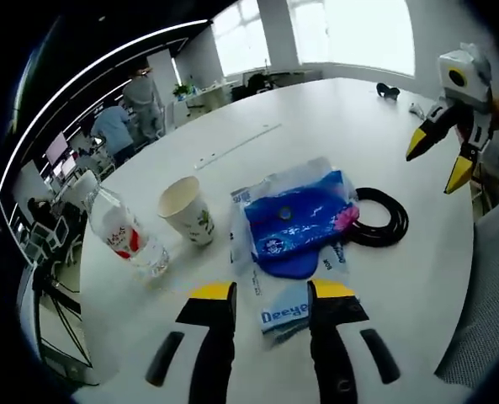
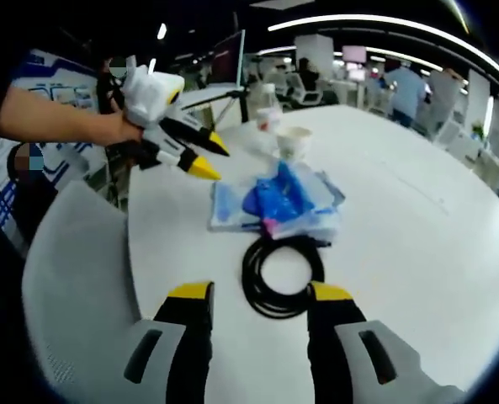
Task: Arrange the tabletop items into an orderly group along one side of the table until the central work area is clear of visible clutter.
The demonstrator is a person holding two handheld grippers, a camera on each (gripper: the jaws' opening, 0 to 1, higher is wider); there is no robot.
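Both your grippers, left (image 1: 270, 290) and right (image 2: 257, 293), hold their jaws open and empty. The blue packet (image 1: 295, 223) lies mid-frame on the table (image 1: 316, 118), touching the black cable coil (image 2: 281, 273). Dragging either could nudge the paper cup (image 1: 188, 210) or tip the bottle (image 1: 124, 236).

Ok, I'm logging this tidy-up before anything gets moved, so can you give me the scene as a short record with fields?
surface: white table
items: water bottle, paper cup, blue plastic packet, coiled black cable
layout: bottle, cup, packet and cable in a loose row; cable beside the packet, touching its edge
left claw: open, empty, just short of the packet
right claw: open, empty, just short of the cable
task state: nothing gripped yet
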